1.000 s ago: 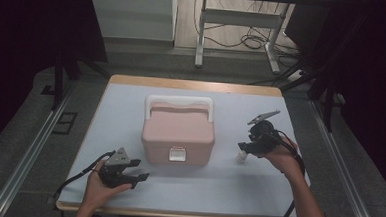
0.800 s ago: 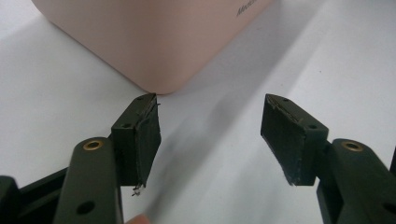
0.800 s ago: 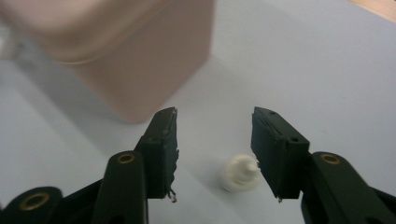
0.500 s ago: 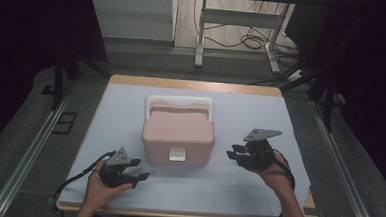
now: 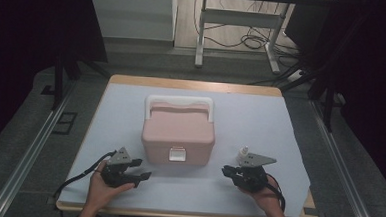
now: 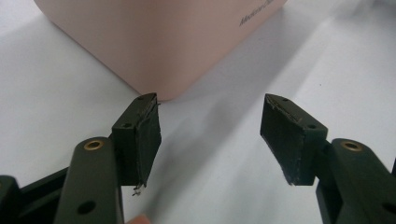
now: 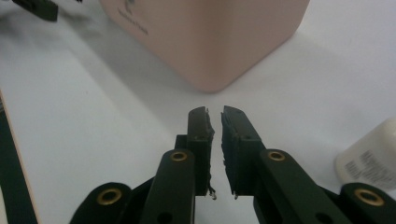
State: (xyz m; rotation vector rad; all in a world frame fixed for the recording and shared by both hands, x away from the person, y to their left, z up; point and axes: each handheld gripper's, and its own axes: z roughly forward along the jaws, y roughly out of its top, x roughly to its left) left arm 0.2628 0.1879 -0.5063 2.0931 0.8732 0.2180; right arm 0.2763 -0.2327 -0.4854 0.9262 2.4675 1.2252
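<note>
The right gripper [image 5: 230,171] has come down to the table [image 5: 289,138] beside the white bottle [image 5: 242,152], jaws just closing on nothing, nearly together; the left gripper [image 5: 142,176] rests gaping near the pink box [image 5: 177,130].

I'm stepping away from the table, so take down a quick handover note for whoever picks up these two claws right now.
Left claw: open, empty, resting on the table near the front left corner of the pink box.
Right claw: jaws have just been closing, now almost together with nothing between them, low at the box's front right.
Small white bottle: standing on the table beside the right claw, free.
Done: bottle set down outside the box.
Left: box lid is shut, latch untouched; nothing is gripped.
</note>
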